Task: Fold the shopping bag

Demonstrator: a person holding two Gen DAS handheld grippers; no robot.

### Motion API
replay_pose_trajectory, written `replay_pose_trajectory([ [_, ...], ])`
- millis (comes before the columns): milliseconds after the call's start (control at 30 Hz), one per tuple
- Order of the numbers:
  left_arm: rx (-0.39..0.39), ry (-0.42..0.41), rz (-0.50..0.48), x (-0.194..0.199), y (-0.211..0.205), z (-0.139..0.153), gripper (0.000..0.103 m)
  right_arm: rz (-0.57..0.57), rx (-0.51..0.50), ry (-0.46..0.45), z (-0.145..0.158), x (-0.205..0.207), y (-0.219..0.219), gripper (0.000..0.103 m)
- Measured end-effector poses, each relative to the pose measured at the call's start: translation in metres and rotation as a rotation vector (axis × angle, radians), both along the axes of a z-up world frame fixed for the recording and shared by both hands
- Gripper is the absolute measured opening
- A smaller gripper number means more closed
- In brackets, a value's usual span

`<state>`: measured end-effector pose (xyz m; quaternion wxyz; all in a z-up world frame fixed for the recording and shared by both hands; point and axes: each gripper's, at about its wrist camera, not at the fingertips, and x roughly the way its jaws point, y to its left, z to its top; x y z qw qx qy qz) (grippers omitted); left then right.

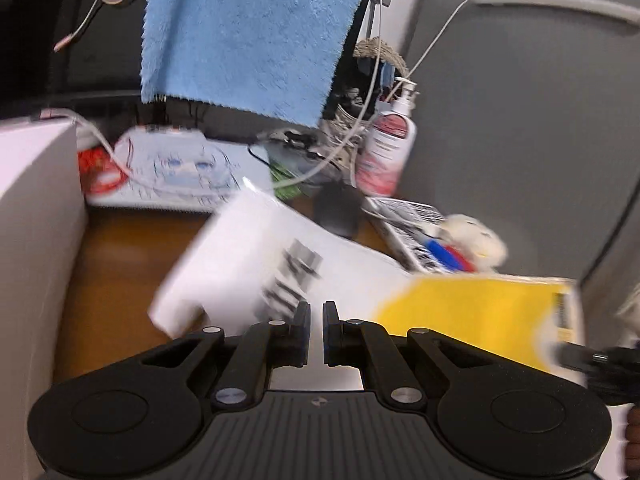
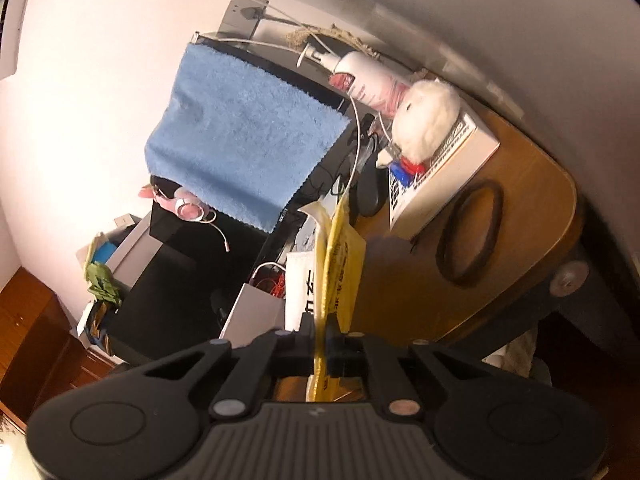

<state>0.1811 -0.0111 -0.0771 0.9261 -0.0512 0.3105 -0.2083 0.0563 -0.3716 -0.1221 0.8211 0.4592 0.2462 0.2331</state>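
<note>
**Bag pinched on the right, slack under the left**

Plainly, the bag was in my right gripper: its jaws were closed on a thin yellow-and-white edge that ran up between them, the rest trailing toward the desk. From the left wrist the same bag spread as a white panel with dark print and a yellow part, lifted off the wood and blurred. My left gripper hung over the white panel with only a narrow slit between its jaws; I could not tell whether any film was caught there.

I judged the bag light, limp and slick, a thing that would sag and slide rather than keep a crease. A hold near a corner or along an edge looked better than one mid-panel, with both grips kept apart so the sheet stayed taut.

Room was tight. A box walled the left side, a towel hung over the back, and cables, a bottle and a book carrying a plush toy crowded the far side. Bare wood lay in front of the box and near the rounded desk corner beside a dark loop.
</note>
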Motion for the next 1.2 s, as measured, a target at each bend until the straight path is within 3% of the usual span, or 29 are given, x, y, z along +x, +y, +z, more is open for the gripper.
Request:
replay_pose_trajectory([
  [167,0.028,0.050,-0.030,0.022,-0.002,-0.022,0.004,0.023,0.021,-0.002,-0.003,-0.002,-0.004,0.004],
  [367,0.042,0.079,-0.037,0.016,-0.006,-0.038,0.004,0.052,0.047,-0.005,-0.007,-0.003,-0.008,0.004],
  [833,-0.077,0.120,-0.051,-0.020,0.006,-0.044,0.004,-0.010,0.169,-0.104,0.004,0.010,-0.006,0.005],
  [1200,-0.195,0.182,-0.041,-0.021,0.008,-0.050,0.004,0.075,0.161,-0.178,0.030,0.054,0.049,0.022],
])
